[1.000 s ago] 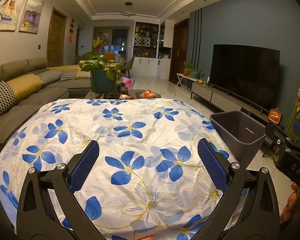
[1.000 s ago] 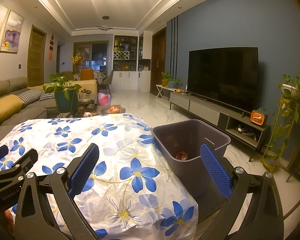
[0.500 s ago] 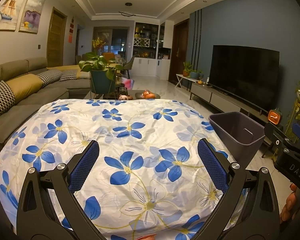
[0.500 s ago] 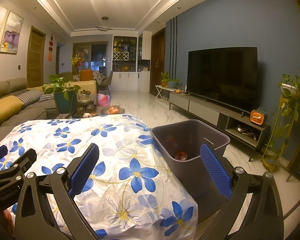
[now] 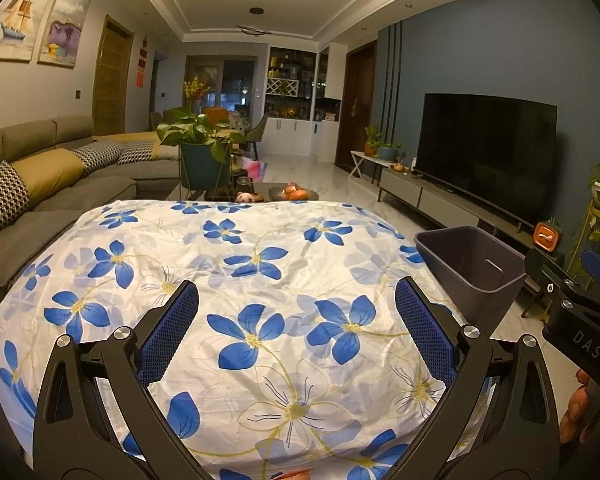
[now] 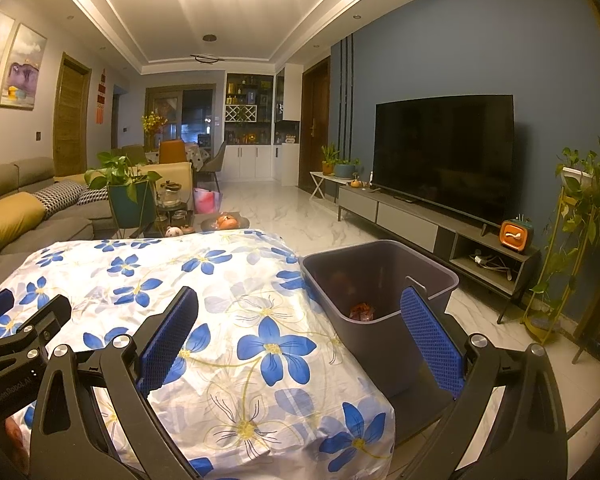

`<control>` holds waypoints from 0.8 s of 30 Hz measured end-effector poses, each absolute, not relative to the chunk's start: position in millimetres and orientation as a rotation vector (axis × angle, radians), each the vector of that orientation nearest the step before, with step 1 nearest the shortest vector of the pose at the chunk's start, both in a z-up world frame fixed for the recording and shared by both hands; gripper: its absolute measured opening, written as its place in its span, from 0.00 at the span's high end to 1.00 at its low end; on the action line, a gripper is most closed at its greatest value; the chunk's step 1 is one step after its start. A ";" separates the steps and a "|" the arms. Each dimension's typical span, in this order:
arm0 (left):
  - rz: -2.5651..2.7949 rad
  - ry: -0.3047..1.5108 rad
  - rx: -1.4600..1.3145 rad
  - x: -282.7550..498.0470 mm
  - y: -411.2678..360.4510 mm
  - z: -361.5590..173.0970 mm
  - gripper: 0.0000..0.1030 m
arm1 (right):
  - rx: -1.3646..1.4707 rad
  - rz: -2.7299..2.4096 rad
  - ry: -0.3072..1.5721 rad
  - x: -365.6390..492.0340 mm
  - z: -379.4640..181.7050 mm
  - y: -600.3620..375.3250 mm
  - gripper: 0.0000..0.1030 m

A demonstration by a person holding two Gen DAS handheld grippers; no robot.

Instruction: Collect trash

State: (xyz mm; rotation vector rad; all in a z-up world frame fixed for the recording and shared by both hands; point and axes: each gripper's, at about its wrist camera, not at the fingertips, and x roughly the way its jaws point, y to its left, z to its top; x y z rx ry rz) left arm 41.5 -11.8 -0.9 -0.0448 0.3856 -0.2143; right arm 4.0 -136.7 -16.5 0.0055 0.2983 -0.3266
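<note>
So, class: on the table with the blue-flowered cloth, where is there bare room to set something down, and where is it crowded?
The white blue-flowered tablecloth is bare between both open grippers, the left gripper and right gripper, and the far edge. It is crowded only off its right edge, where the grey plastic bin holds orange scraps.

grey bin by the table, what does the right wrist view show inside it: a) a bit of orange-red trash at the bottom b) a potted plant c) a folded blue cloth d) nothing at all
a: in the right wrist view the grey bin stands beside the flowered tablecloth with a small orange-red piece of trash lying on its bottom.
</note>
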 end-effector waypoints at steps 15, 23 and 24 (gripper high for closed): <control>-0.212 0.381 -0.046 38.8 -16.0 0.3 0.06 | 0.007 -0.327 0.299 3.7 -16.3 -137.3 0.06; -0.211 0.381 -0.045 39.1 -15.8 -0.2 0.06 | 0.008 -0.326 0.299 3.4 -16.4 -137.4 0.06; -0.211 0.381 -0.045 39.1 -14.9 -0.4 0.06 | 0.008 -0.327 0.300 4.2 -16.4 -137.2 0.06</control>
